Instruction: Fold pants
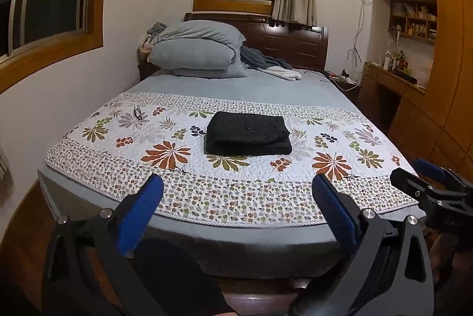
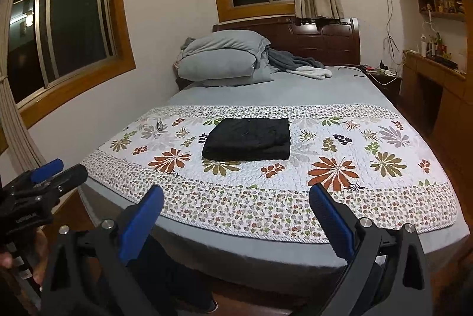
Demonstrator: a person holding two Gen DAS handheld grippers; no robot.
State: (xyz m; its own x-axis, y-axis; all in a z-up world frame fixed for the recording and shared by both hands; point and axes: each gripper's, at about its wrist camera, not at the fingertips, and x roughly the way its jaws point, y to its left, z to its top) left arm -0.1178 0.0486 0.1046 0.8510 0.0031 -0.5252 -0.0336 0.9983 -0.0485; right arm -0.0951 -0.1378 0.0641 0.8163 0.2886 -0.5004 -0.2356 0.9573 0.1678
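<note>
Black pants (image 1: 247, 133) (image 2: 246, 139) lie folded into a compact rectangle in the middle of the floral quilt (image 1: 334, 156) (image 2: 340, 156) on the bed. My left gripper (image 1: 236, 191) is open, held back beyond the foot of the bed with nothing between its blue pads. My right gripper (image 2: 236, 199) is open too, also off the foot of the bed and holding nothing. In the left wrist view the right gripper (image 1: 425, 174) shows at the right edge. In the right wrist view the left gripper (image 2: 56, 171) appears at the left edge. Both are well short of the pants.
Grey pillows (image 1: 195, 48) (image 2: 224, 57) and a rumpled blanket (image 1: 272, 64) pile up at the wooden headboard (image 1: 295, 41). A pair of glasses (image 1: 137, 112) rests on the quilt's far left. Walls with windows lie left and behind; wooden cabinets (image 1: 437, 85) and a desk stand right.
</note>
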